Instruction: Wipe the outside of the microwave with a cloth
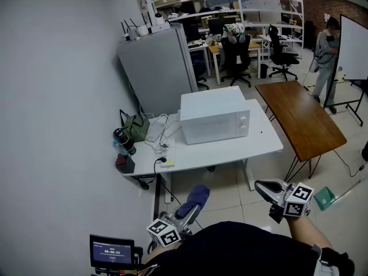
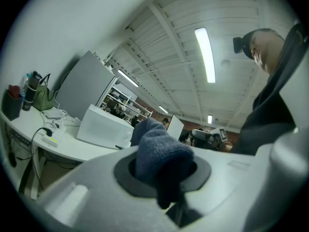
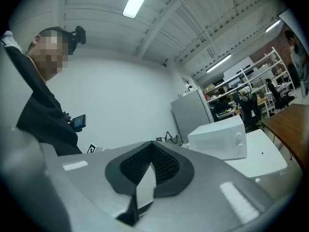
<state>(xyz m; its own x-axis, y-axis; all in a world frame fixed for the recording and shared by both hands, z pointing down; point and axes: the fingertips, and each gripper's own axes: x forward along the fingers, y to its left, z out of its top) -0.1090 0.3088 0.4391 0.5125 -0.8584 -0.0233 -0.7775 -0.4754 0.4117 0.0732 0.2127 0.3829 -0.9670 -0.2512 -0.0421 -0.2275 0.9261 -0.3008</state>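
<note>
Head view: microwave (image 1: 214,118) sits on white table (image 1: 230,149). The 2 claws hang well in front of microwave, off the table. Left claw (image 1: 188,213) clamps blue cloth (image 1: 195,197); right claw (image 1: 265,190) empty, tips pinched together.

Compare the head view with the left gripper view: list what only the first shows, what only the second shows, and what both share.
Head view only: the brown table to the right of the white table, and a small lit screen at lower left.
Left gripper view only: the ceiling light strip and the white beams overhead.
Both: the white microwave on the white table, the grey cabinet behind it, and the blue cloth clamped in the left gripper.
</note>
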